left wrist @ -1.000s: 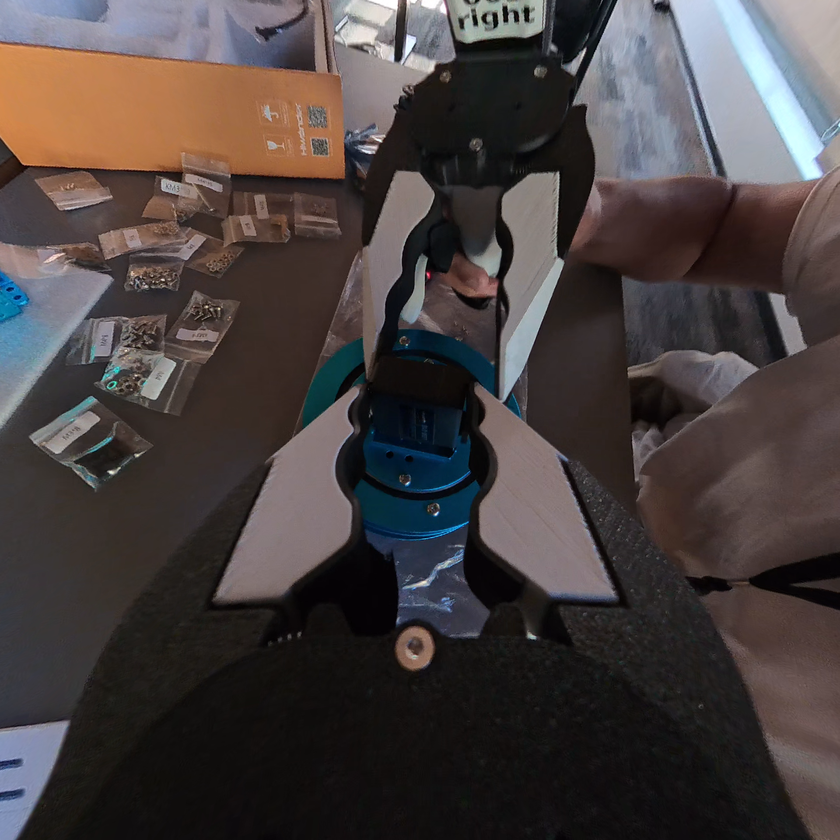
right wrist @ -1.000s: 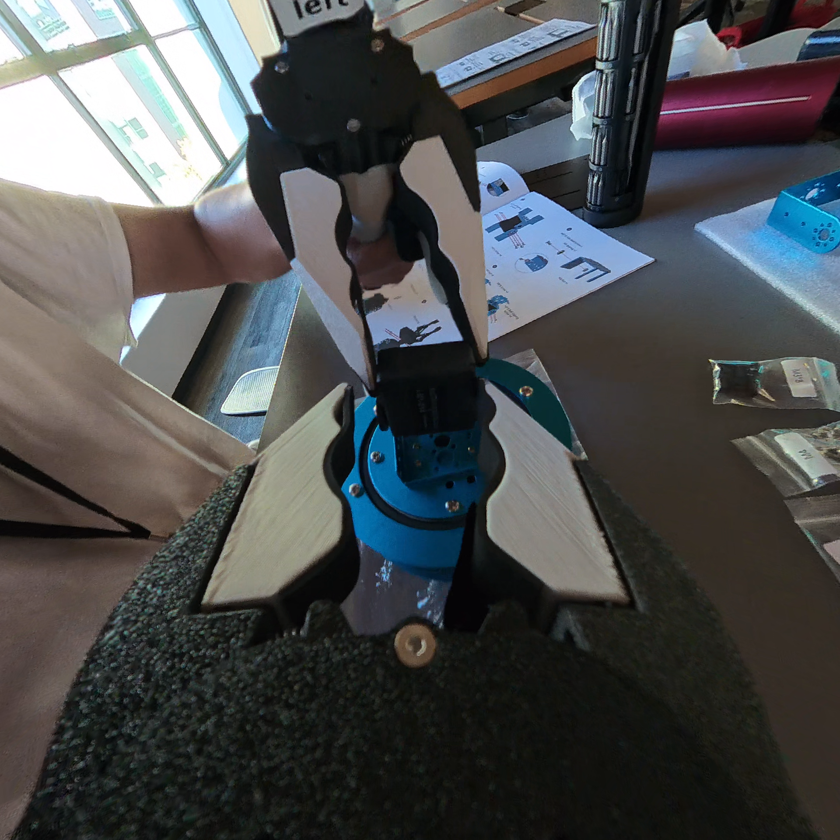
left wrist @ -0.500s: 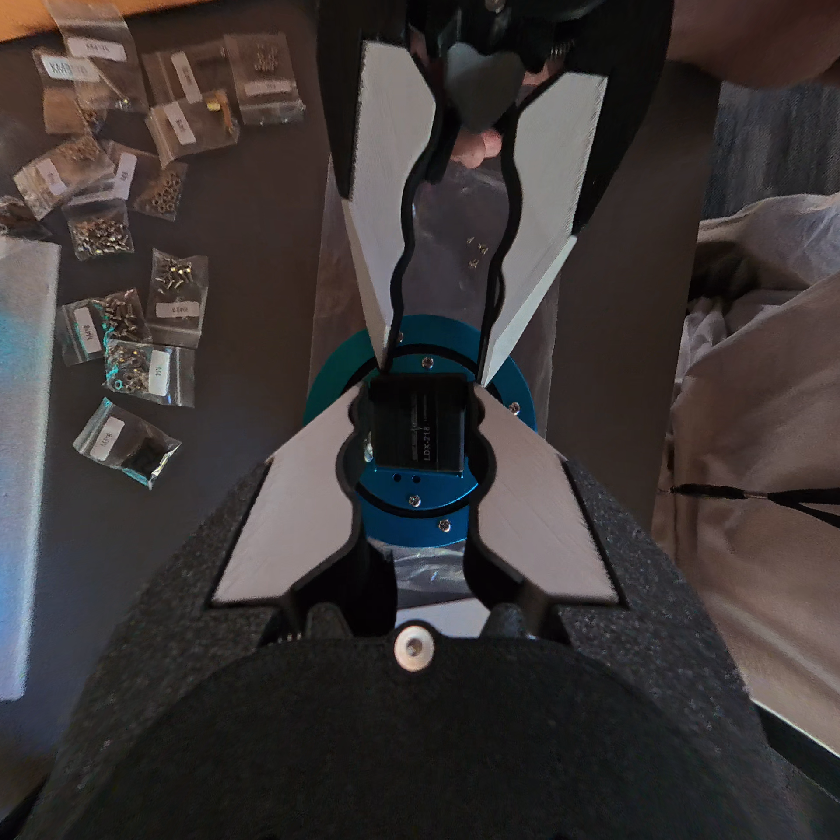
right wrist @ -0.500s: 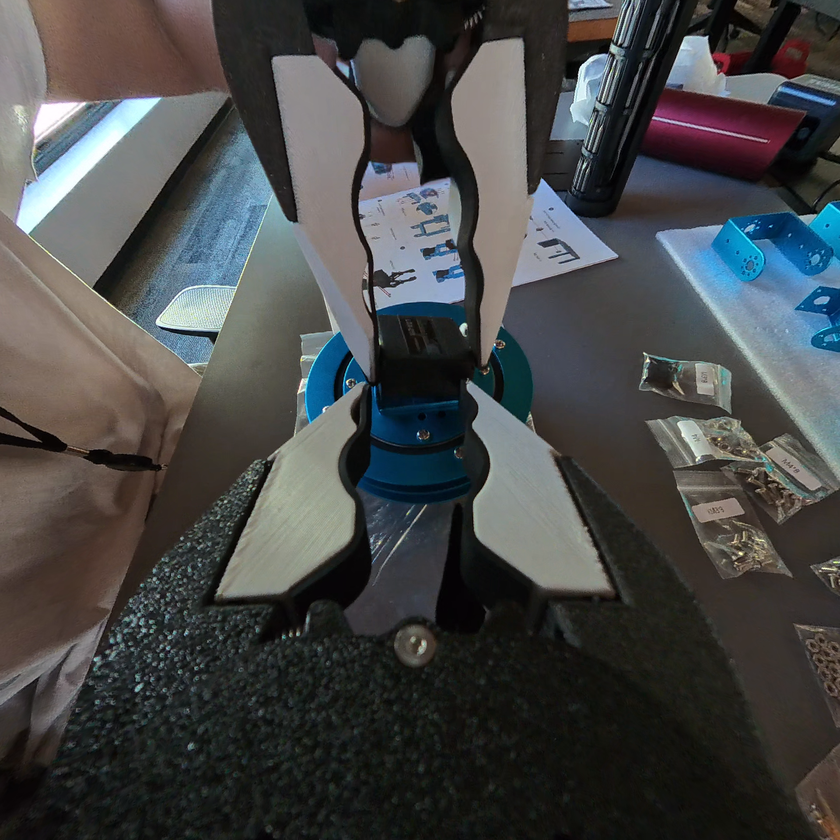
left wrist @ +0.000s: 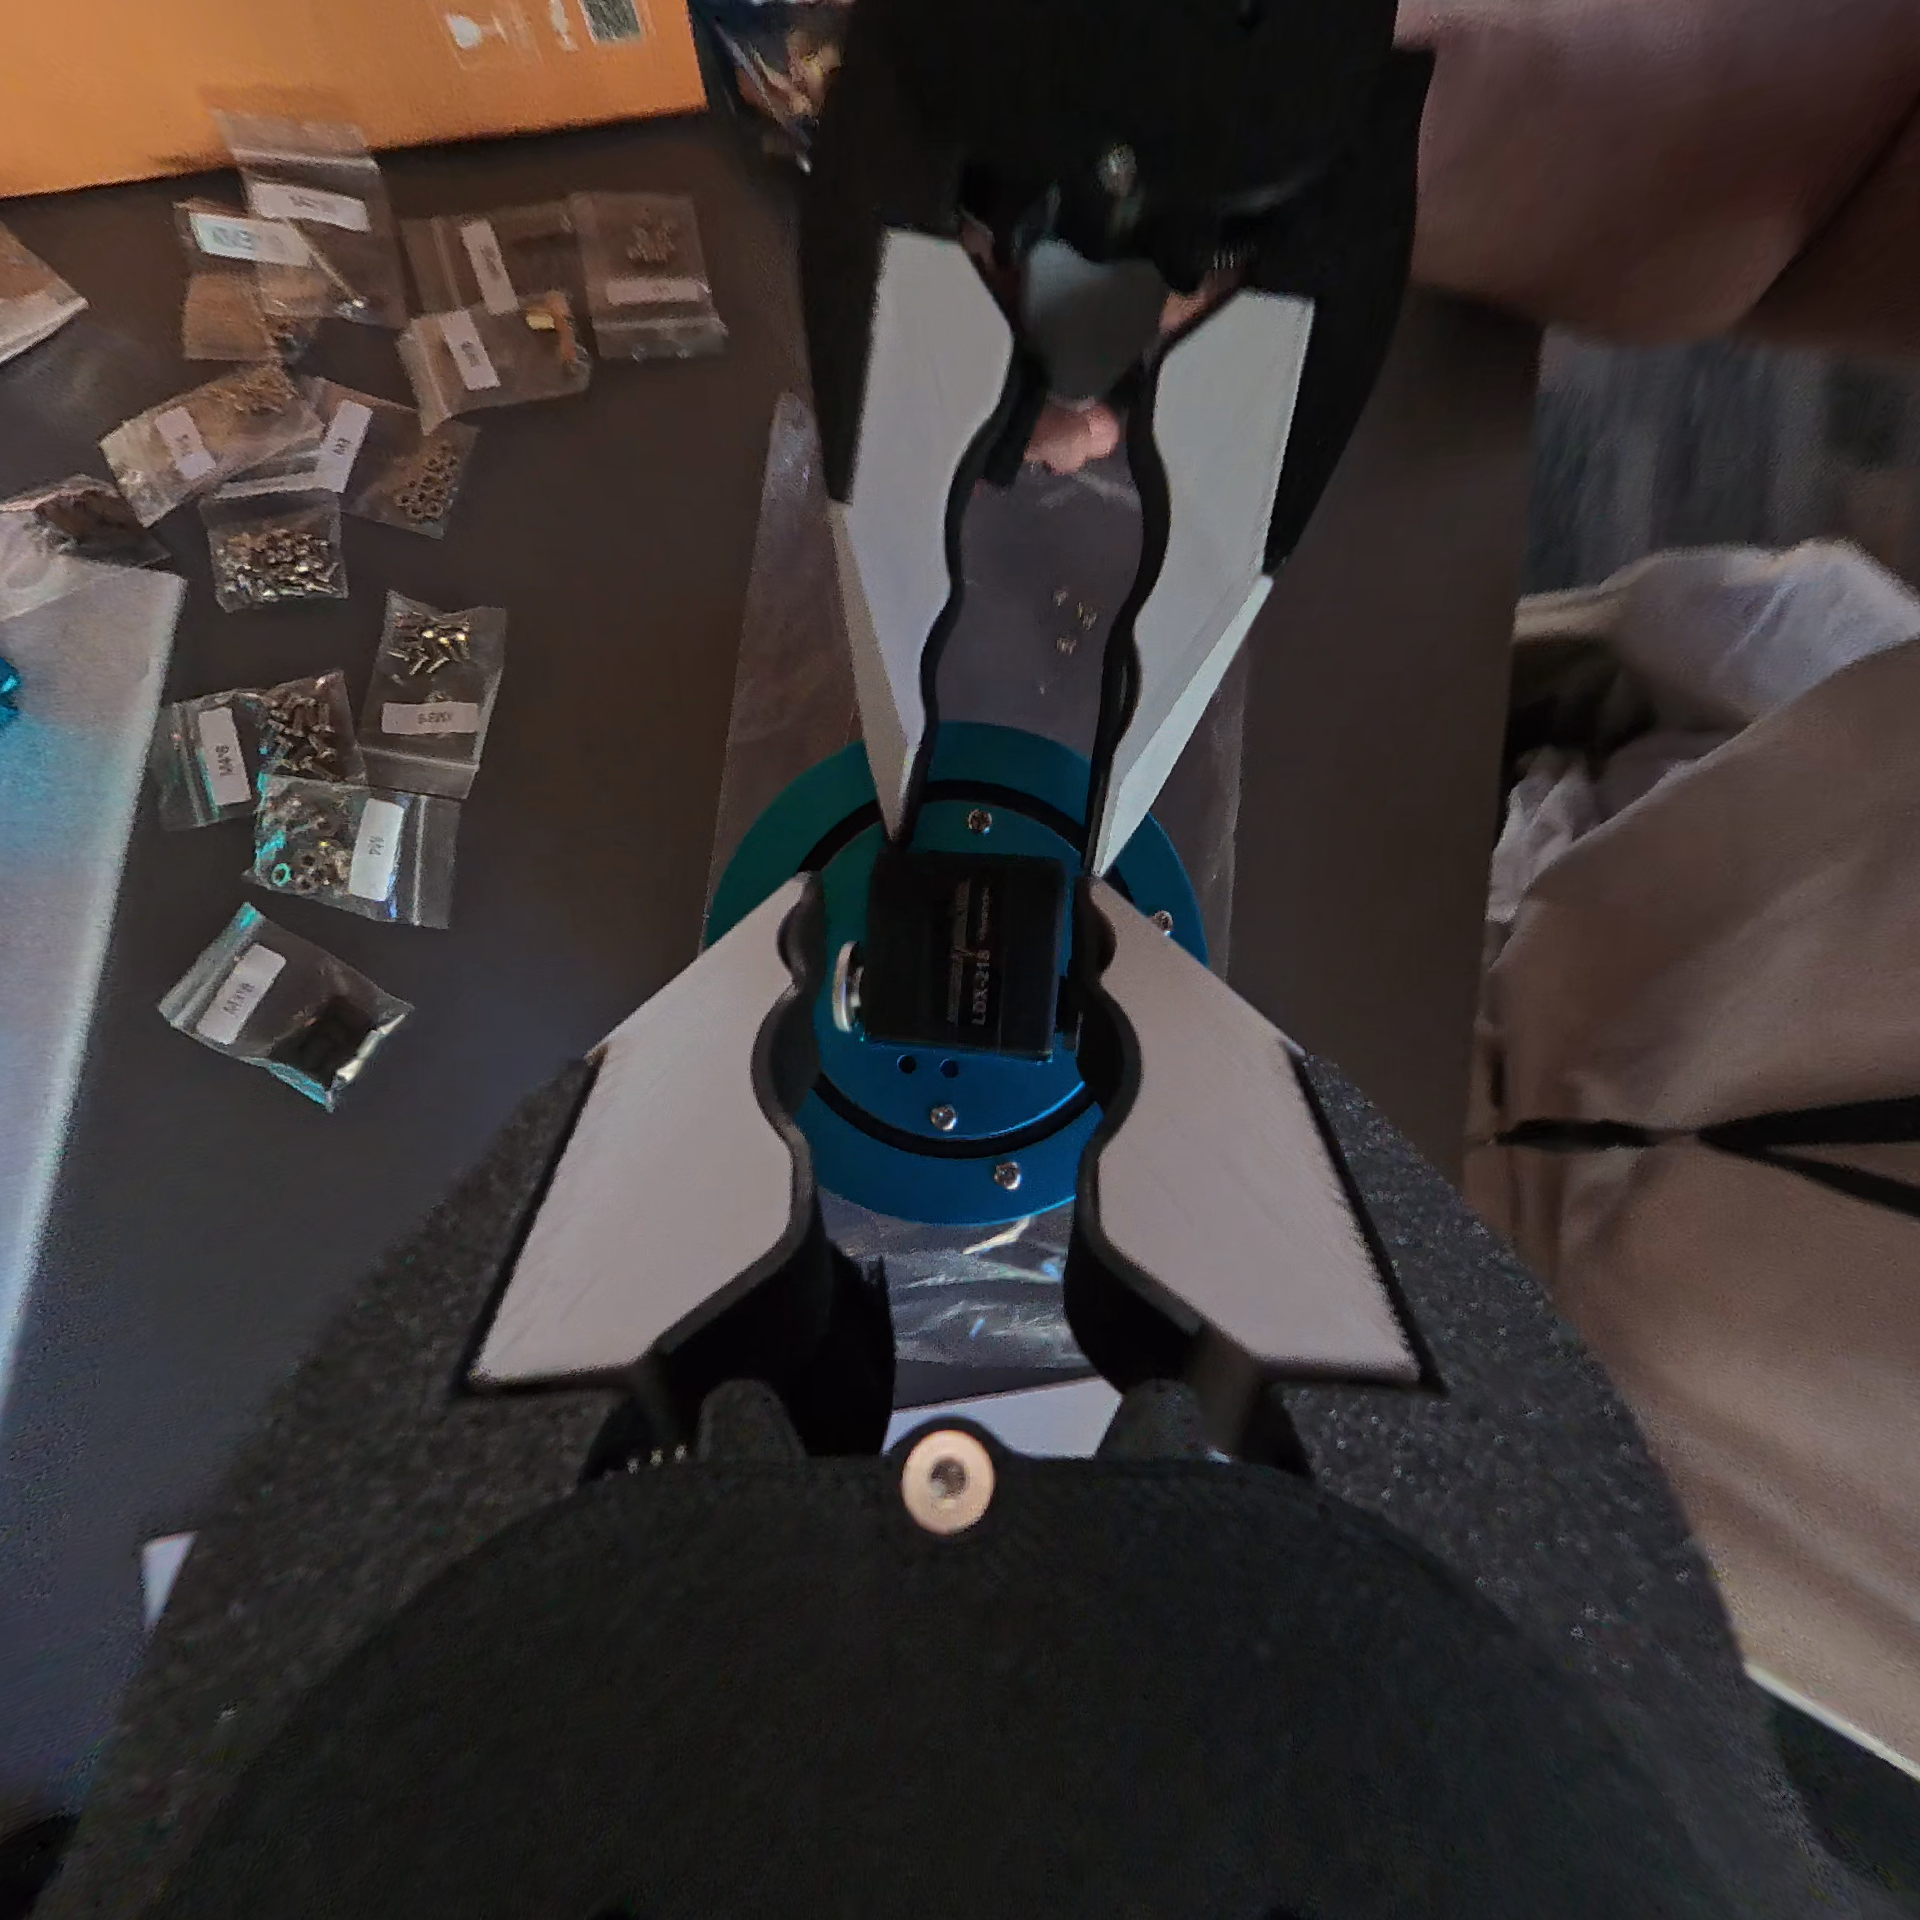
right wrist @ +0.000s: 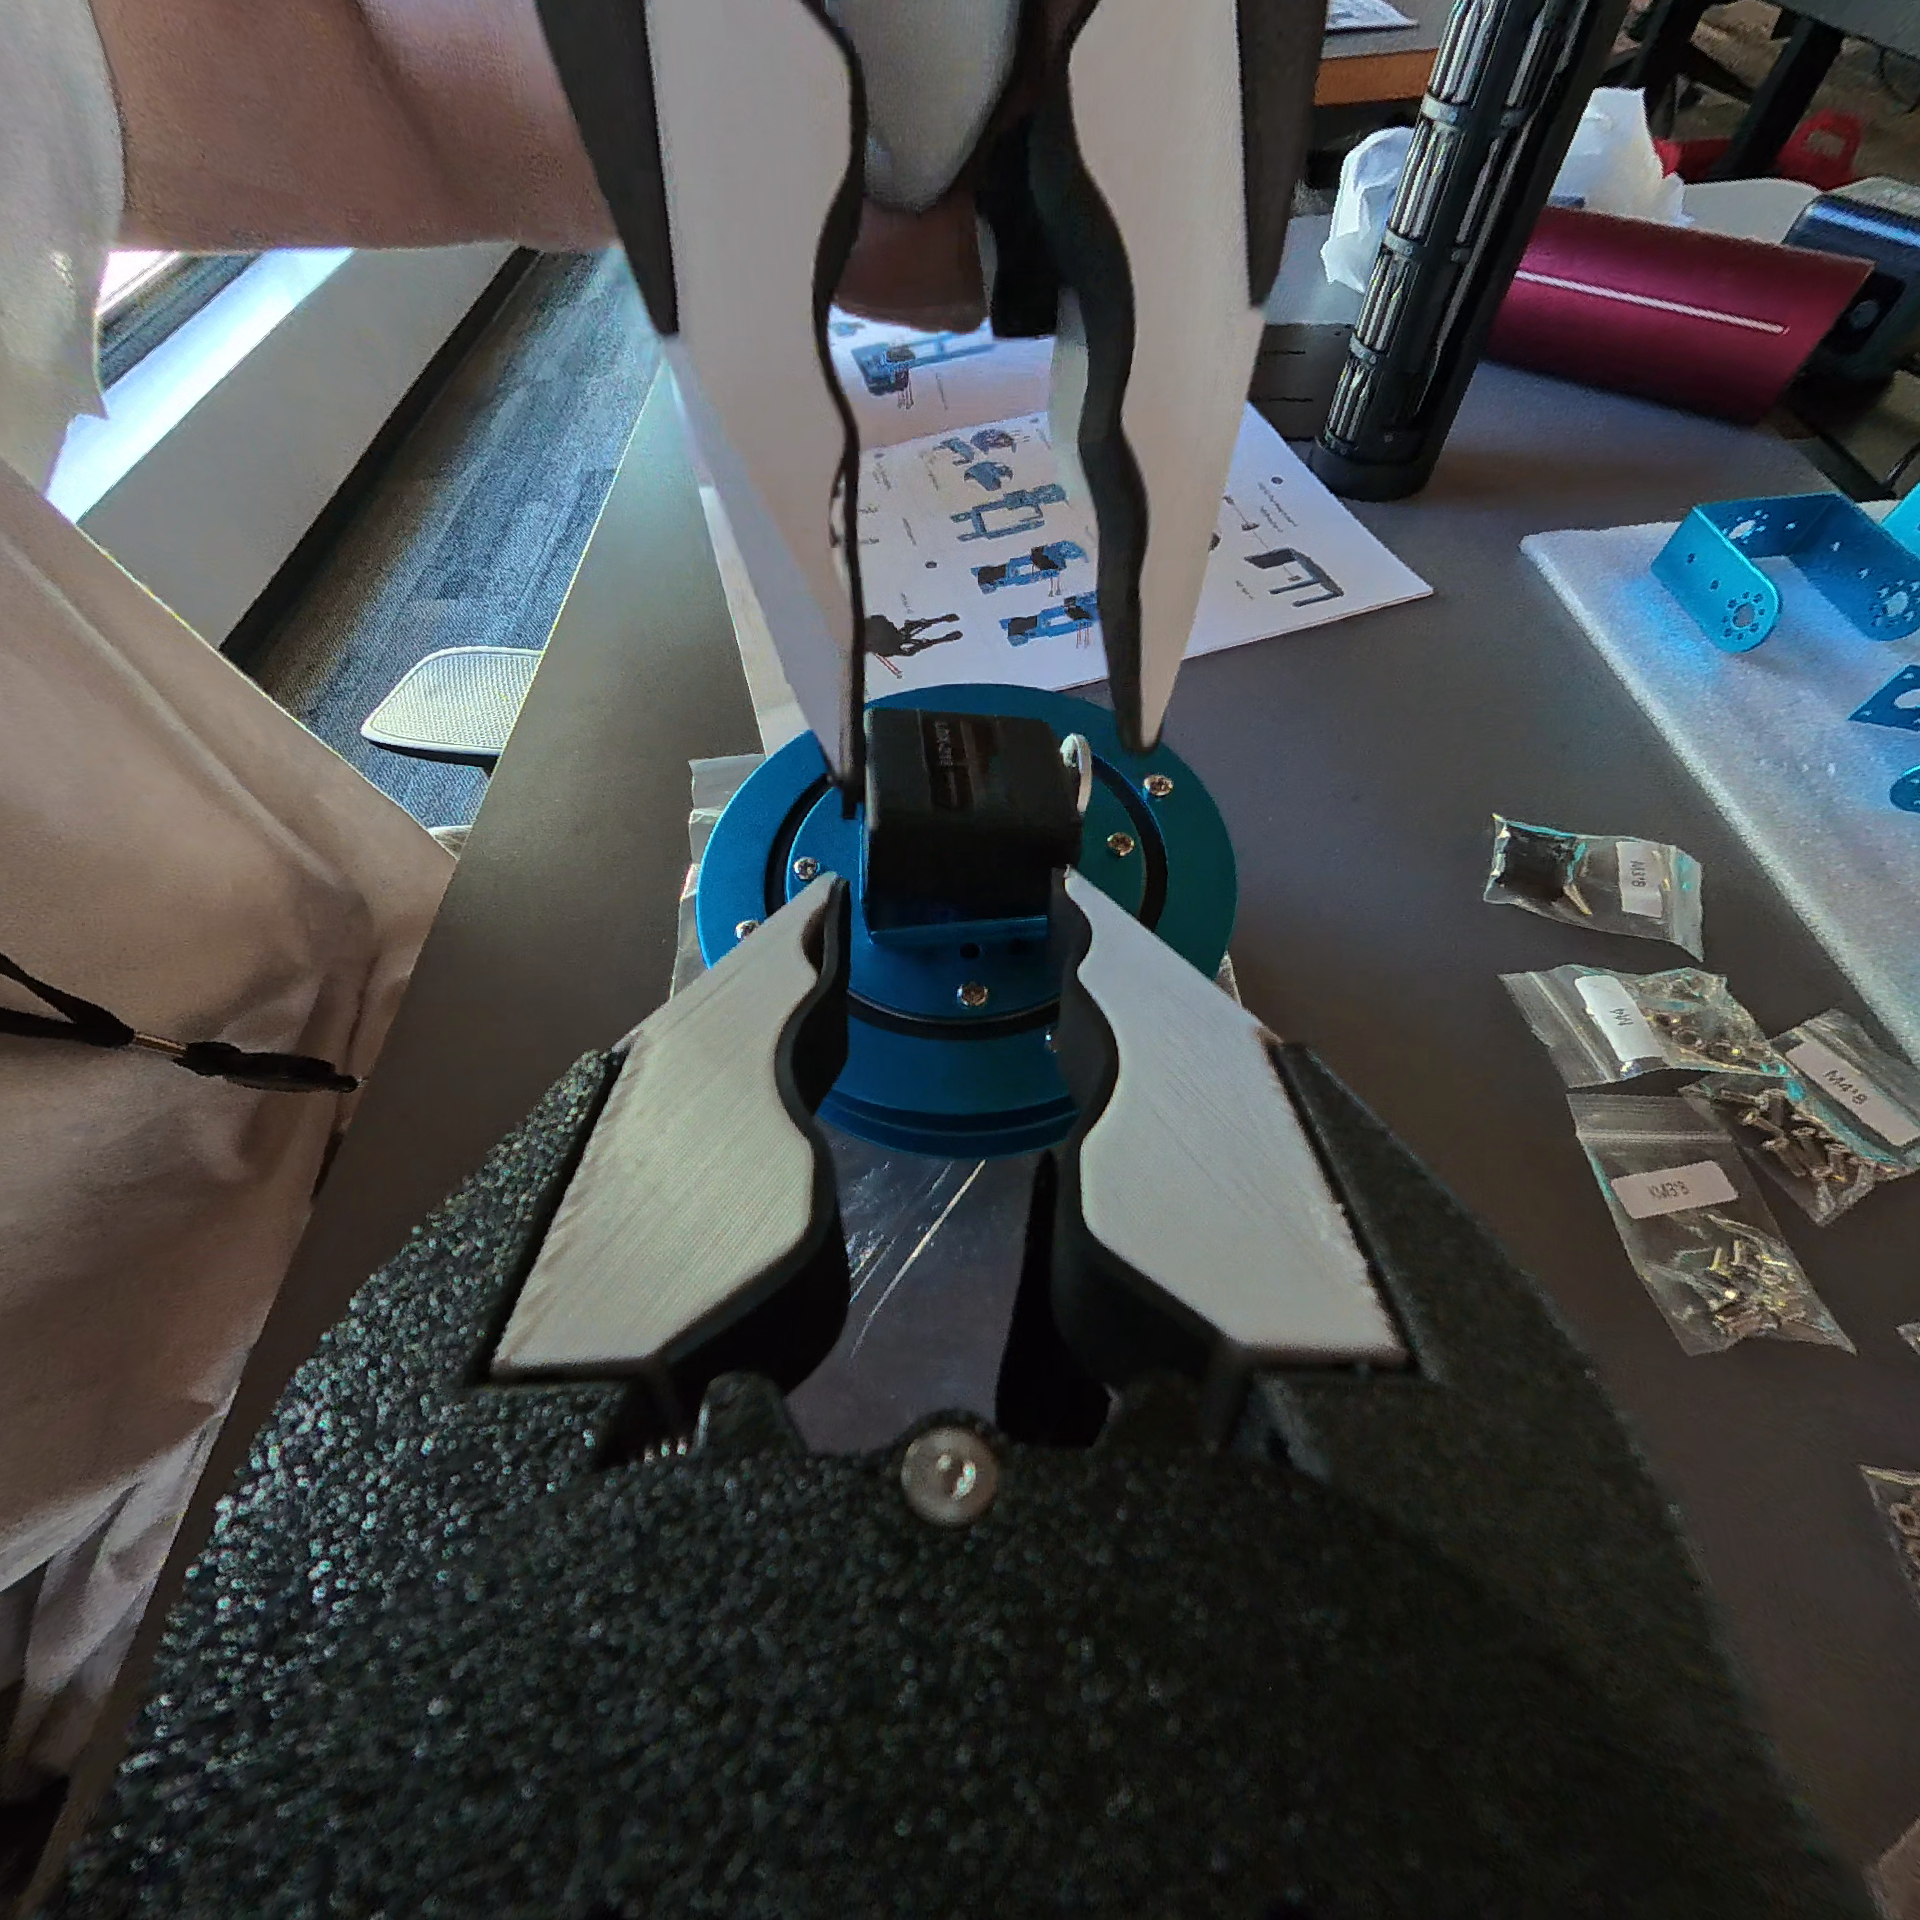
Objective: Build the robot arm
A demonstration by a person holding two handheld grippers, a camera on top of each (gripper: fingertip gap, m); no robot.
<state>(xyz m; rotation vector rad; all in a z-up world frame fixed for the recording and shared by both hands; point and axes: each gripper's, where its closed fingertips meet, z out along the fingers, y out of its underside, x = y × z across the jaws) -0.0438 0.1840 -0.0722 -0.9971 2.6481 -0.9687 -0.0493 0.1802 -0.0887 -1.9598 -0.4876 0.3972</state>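
Two grippers meet tip to tip over one part at frame centre. The left gripper (left wrist: 951, 899) enters from the bottom of the left wrist view. Its jaws are spread slightly wider than the black servo block (left wrist: 966, 956) between them. In the right wrist view one of its fingers lies against the block, and the other stands clear of it beyond a small silver disc on the block's side.

The right gripper (right wrist: 951, 883) enters from the bottom of the right wrist view, jaws narrowed to the block's width and fingertips (right wrist: 831, 904) close against both flanks. It cannot be told whether they press the block.

The black servo block stands upright in a blue bracket on top of the blue round base (left wrist: 935, 1164). The base rests on a clear plastic bag (left wrist: 966, 1288) on the dark table (left wrist: 582, 623), near the table edge.

Left wrist view:
- Small labelled bags of screws (left wrist: 416, 686) are scattered at left and upper left.
- An orange box (left wrist: 312, 83) lies along the top left.
- A person's forearm (left wrist: 1662, 156) is at upper right.

Right wrist view:
- An instruction sheet (right wrist: 1278, 540) lies beyond the base.
- A blue bracket (right wrist: 1787, 561) sits on white foam sheet (right wrist: 1683, 665) at right.
- A black cylinder (right wrist: 1413, 260) and a red case (right wrist: 1662, 312) stand at upper right.
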